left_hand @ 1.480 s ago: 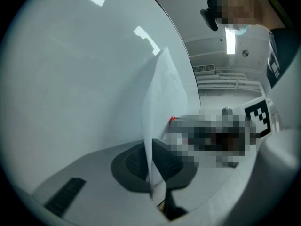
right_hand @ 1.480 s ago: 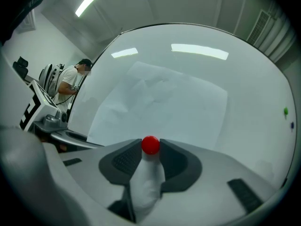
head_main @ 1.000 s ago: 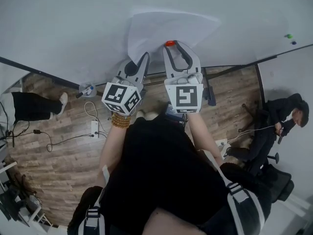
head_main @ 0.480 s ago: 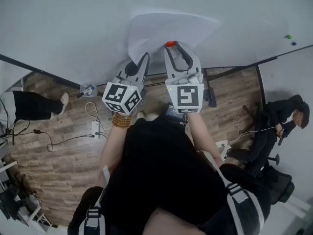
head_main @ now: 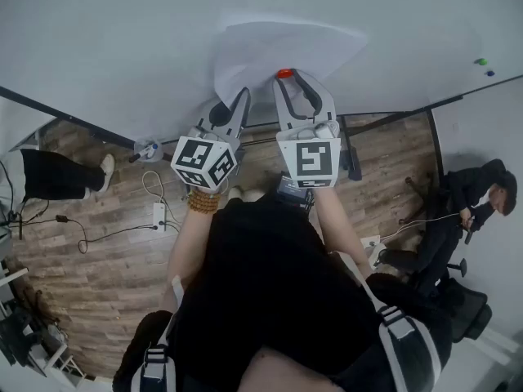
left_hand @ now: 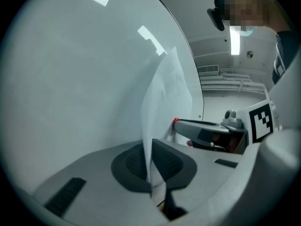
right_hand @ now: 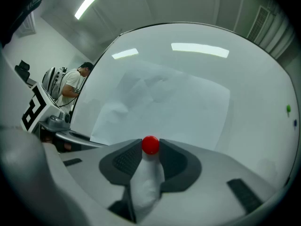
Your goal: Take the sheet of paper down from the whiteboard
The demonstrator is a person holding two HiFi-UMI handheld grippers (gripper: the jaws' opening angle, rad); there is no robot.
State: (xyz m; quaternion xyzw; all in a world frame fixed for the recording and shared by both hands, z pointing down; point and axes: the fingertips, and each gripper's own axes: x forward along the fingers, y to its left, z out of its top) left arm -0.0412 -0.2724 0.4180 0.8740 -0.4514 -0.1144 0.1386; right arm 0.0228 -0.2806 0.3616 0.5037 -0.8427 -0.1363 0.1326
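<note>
The only print in sight is the black-and-white square marker patterns on the left gripper's cube (head_main: 204,163) and the right gripper's cube (head_main: 309,160); they spell nothing readable.

The sheet of paper (head_main: 286,47) hangs on the whiteboard (head_main: 122,39) at 12 o'clock from both grippers, wrinkled, with its lower left part bowed away from the board.

The left gripper (left_hand: 149,150) has its jaws pressed together on the paper's lower edge. In the left gripper view the sheet rises edge-on from between the dark pads (left_hand: 129,164) toward 12 o'clock.

The right gripper (right_hand: 150,149) is just beside it at 3 o'clock and points level at the board. Its jaws stand wider, and its pads (right_hand: 174,161) close on either side of a small round red magnet (head_main: 283,73) that sits at the sheet's lower edge. A white bulge lies between the jaws at 6 o'clock from the magnet; I cannot tell what it is.

At 2 o'clock on the board are a green dot (head_main: 481,60) and a blue dot (head_main: 489,72). On the wooden floor (head_main: 106,260) a person sits at 4 o'clock (head_main: 470,198), and another person's legs (head_main: 49,175) show at 9 o'clock.
</note>
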